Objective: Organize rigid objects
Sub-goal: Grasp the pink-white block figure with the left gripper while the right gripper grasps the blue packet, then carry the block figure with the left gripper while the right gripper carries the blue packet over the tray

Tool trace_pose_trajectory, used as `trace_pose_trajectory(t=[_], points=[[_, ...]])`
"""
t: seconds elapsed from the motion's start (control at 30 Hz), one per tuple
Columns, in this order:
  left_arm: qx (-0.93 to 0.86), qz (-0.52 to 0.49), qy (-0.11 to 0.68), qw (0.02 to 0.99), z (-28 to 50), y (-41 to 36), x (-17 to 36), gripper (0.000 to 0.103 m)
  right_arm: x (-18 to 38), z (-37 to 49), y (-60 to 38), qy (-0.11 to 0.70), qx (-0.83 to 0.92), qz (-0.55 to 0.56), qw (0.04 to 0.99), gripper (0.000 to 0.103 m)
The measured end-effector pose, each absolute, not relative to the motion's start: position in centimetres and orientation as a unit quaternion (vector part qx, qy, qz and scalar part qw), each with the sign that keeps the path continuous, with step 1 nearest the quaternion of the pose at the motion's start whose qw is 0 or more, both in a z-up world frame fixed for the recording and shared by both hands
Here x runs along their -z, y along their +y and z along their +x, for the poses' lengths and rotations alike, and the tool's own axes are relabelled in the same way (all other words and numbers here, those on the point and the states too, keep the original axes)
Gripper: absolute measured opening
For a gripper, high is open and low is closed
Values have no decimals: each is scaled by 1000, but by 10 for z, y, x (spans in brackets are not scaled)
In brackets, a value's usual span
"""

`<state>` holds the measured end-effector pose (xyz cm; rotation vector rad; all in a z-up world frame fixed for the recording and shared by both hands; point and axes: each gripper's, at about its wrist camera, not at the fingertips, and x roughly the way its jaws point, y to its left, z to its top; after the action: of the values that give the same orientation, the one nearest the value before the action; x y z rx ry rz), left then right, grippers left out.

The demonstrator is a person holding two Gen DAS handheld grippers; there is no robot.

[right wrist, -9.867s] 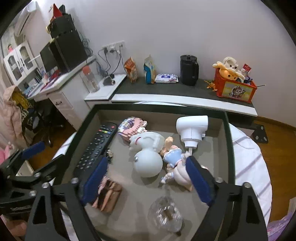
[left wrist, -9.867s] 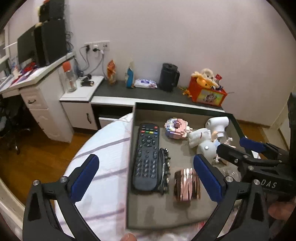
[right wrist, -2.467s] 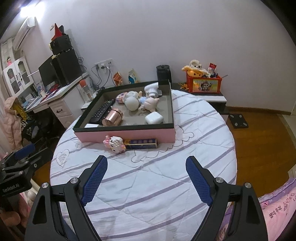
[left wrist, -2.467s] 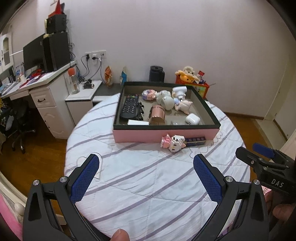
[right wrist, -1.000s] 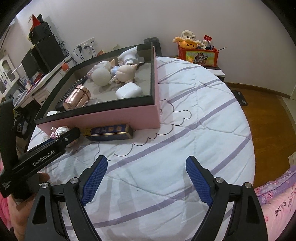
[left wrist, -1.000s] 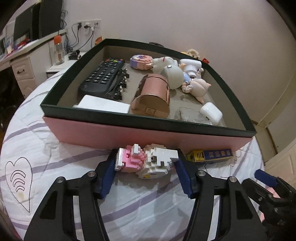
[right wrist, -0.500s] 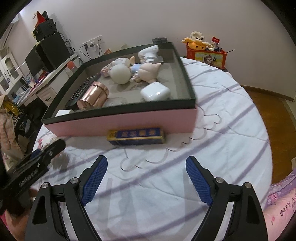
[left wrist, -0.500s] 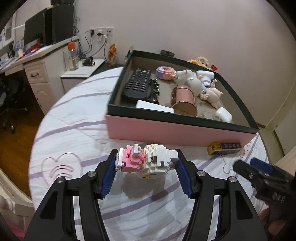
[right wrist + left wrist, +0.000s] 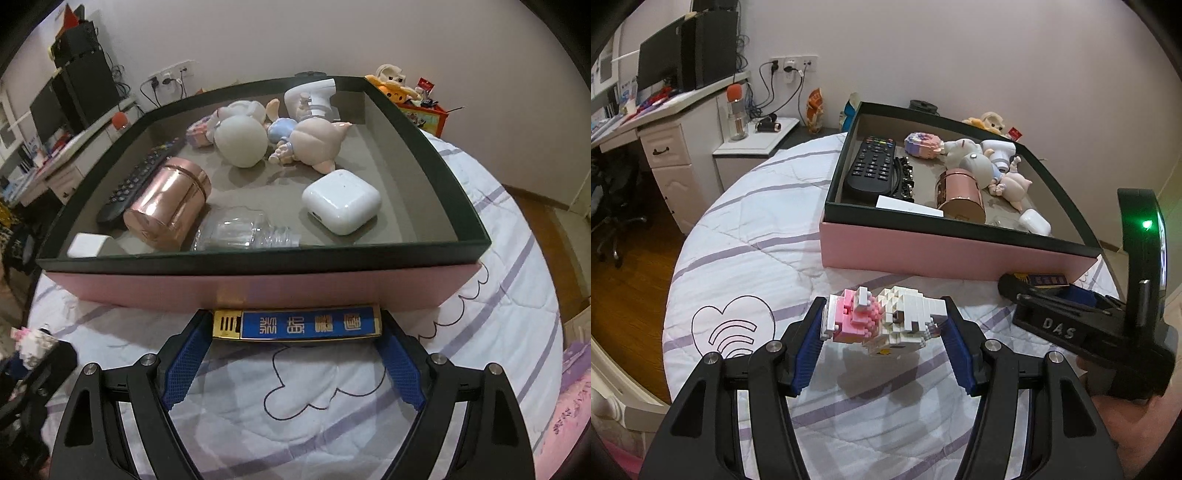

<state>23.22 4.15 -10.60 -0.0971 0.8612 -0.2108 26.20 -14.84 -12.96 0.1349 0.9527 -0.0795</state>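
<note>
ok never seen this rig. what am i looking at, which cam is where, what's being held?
No robot: a person holds a two-finger gripper in each hand, each with a fisheye camera looking along its fingers. The left view shows the left gripper clamped on a pink and white brick figure, lifted above the quilted round table. The right view shows the right gripper straddling a blue and gold box on the table against the pink tray; whether it grips is unclear. The tray holds a remote, copper tin and earbud case.
</note>
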Motion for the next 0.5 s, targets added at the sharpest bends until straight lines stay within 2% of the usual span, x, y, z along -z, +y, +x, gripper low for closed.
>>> trace_pose_trajectory(t=[0.03, 0.5], points=[[102, -47, 416, 902, 232, 42, 106, 60, 130, 260, -148, 455, 42, 61, 887, 83], [103, -51, 410, 905, 231, 46, 99, 60, 108, 221, -162, 434, -4, 80, 897, 83]])
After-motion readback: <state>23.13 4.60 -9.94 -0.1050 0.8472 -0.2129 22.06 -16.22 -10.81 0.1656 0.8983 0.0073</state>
